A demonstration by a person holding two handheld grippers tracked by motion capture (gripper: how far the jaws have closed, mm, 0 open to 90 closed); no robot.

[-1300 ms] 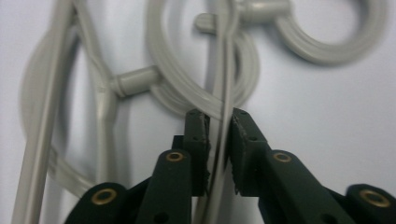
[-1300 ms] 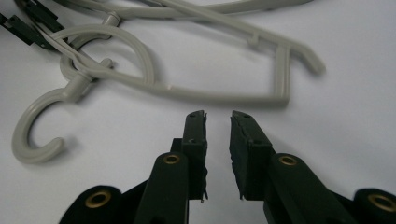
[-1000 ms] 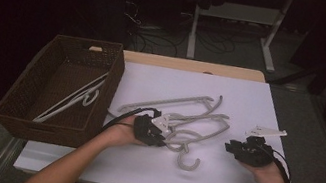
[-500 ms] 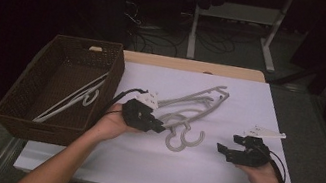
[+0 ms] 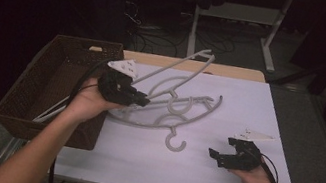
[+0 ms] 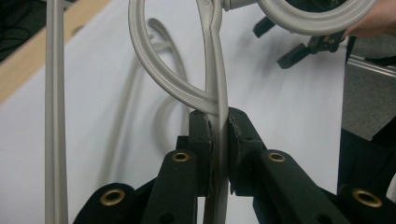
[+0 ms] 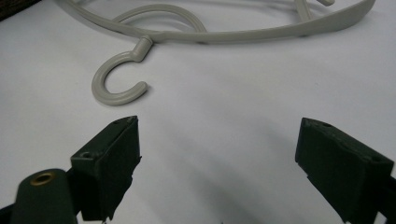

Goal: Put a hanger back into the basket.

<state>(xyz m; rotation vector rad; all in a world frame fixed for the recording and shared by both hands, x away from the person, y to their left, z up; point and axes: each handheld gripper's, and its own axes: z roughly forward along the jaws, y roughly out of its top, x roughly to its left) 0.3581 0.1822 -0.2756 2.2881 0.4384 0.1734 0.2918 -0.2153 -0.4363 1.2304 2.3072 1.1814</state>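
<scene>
Wicker basket [image 5: 47, 76] sits at the left edge of the counter [image 5: 249, 107], dark brown, open top; at least one pale hanger [image 5: 53, 110] lies inside it along its near right wall

Left hand-held gripper [image 5: 141, 100] is just right of the basket, raised off the white counter surface, jaws pointing right. It is clamped on a grey plastic hanger [image 5: 174, 71]; the left gripper view shows both pads pressed flat against the hanger's thin bar [image 6: 219, 121], where a curved loop of the same hanger meets it. The gripped hanger is lifted at the gripper end and slopes up and away, its far tip reaching over the counter's wooden back edge

Centre of counter: more grey hangers overlap below and beside the lifted one. One hanger [image 5: 199, 105] lies flat with its hook [image 5: 175, 142] pointing to the near edge; in the right gripper view that hook [image 7: 116, 79] is an open C on the white surface, clear of the jaws. How many hangers make up the pile cannot be told

Right hand-held gripper [image 5: 214, 156] rests low near the front right of the counter, pointing left toward the hook. Its jaws have just been opening and now stand wide apart with bare counter between them, touching nothing
</scene>
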